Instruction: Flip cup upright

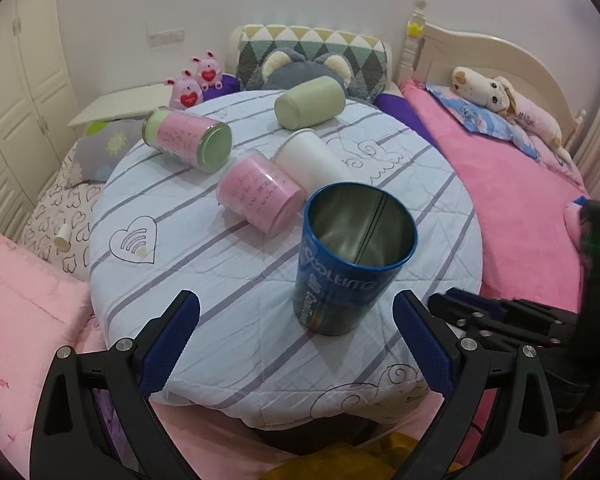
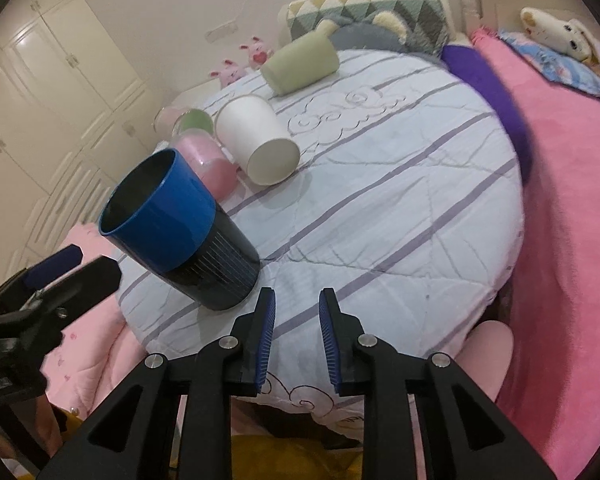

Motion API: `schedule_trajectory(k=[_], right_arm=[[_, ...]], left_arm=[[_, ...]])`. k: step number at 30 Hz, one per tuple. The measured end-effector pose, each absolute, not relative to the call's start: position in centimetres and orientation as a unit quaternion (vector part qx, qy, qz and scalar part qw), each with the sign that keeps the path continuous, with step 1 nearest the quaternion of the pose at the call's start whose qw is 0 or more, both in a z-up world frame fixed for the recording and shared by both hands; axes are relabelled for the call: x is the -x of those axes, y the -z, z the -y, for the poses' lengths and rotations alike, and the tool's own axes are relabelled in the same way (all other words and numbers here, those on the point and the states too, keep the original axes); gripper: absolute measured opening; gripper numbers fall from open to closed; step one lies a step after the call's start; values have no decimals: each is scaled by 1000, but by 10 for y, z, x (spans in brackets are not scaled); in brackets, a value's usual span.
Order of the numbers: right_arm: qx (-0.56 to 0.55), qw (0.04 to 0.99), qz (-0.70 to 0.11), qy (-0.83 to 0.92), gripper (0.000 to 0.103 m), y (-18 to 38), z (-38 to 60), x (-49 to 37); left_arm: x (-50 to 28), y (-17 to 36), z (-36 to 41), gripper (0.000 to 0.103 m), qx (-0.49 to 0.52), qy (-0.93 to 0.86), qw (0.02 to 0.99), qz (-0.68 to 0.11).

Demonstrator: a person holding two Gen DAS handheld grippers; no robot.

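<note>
A blue tin cup [image 1: 346, 264] stands upright with its mouth up on the round cloth-covered table [image 1: 204, 312]; it also shows in the right wrist view [image 2: 184, 228]. My left gripper [image 1: 296, 312] is open and empty, its jaws wide apart just in front of the cup. My right gripper [image 2: 297, 312] has its jaws a narrow gap apart with nothing between them, near the table's front edge, right of the cup. A white cup [image 2: 258, 142], a pink cup [image 1: 258, 194], a pink-and-green jar [image 1: 188, 138] and a green cup [image 1: 310, 102] lie on their sides.
A bed with a pink cover [image 1: 512, 200] runs along the right. Pillows and plush toys [image 1: 308, 66] sit behind the table. A pink quilt [image 1: 16, 312] lies at the left. White wardrobe doors [image 2: 60, 92] stand at the far left.
</note>
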State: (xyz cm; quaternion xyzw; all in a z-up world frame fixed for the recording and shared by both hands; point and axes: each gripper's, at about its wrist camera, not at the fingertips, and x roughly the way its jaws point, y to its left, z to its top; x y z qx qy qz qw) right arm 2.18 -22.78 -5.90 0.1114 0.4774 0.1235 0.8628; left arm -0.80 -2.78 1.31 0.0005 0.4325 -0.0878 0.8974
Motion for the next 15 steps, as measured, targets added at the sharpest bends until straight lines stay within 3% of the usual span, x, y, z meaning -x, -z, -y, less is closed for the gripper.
schedule_trajectory(k=[15], right_arm=[[-67,918,-384,-66,23,38,226,1]], left_arm=[[14,-4,40,99,-28,75,923,-377]])
